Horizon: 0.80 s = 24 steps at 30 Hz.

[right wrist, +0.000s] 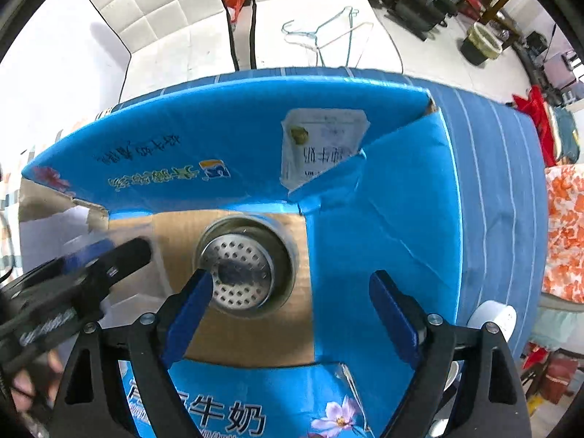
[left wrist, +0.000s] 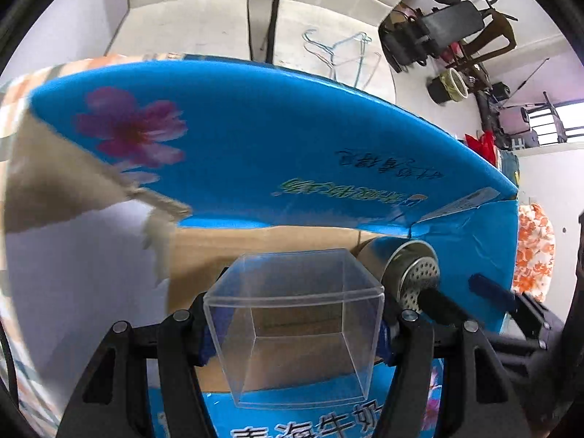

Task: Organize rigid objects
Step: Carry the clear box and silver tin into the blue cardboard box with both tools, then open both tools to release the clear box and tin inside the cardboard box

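Left tongs (left wrist: 294, 332) pinch a clear plastic box (left wrist: 294, 323) above the open blue carton (right wrist: 383, 219). Right tongs (right wrist: 292, 314) are spread wide over the metal strainer cup (right wrist: 242, 264) inside the carton.

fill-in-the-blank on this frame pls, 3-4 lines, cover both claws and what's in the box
1. The left claw is shut on a clear plastic ____.
2. The right claw is ____ and holds nothing.
3. A metal cup with a perforated strainer lies inside the blue ____.
4. The inside floor of the carton is plain ____ cardboard.

Missing words: box; open; carton; brown
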Each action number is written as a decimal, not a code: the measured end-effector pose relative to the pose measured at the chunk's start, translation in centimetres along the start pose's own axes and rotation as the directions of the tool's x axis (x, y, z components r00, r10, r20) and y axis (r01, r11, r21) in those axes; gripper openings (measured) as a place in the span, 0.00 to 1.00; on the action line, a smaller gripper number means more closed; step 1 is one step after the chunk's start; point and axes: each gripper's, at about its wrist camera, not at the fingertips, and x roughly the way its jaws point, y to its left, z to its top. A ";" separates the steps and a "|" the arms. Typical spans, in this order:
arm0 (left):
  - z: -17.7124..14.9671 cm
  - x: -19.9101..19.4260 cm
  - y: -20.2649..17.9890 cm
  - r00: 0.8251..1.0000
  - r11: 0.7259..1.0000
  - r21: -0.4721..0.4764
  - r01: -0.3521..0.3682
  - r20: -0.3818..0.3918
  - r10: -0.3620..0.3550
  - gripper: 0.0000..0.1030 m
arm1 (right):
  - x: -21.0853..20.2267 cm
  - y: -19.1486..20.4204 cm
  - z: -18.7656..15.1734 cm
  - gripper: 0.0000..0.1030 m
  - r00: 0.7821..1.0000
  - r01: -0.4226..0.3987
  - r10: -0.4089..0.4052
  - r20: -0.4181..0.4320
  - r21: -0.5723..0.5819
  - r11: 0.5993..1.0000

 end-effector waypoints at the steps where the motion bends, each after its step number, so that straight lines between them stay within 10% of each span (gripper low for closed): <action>1: 0.3 0.6 -0.2 1.000 1.000 0.000 0.014 -0.013 -0.014 0.60 | -0.1 -0.3 -0.1 0.87 1.000 -0.005 0.005 -0.004 0.004 1.000; 8: 1.2 3.0 -1.3 0.997 0.999 -0.012 0.033 -0.065 -0.034 0.62 | 0.5 -0.1 -0.9 0.87 1.000 0.013 -0.013 -0.019 0.002 1.000; 16: 1.7 0.9 -2.2 1.000 1.000 0.007 -0.002 -0.008 0.002 1.00 | 0.1 0.1 -1.6 0.87 1.000 0.020 -0.020 -0.007 -0.023 1.000; 24: -0.6 -2.7 -2.1 0.988 0.989 0.054 -0.138 0.075 0.134 1.00 | -1.6 1.1 -4.1 1.00 0.999 0.031 -0.029 0.038 -0.052 0.998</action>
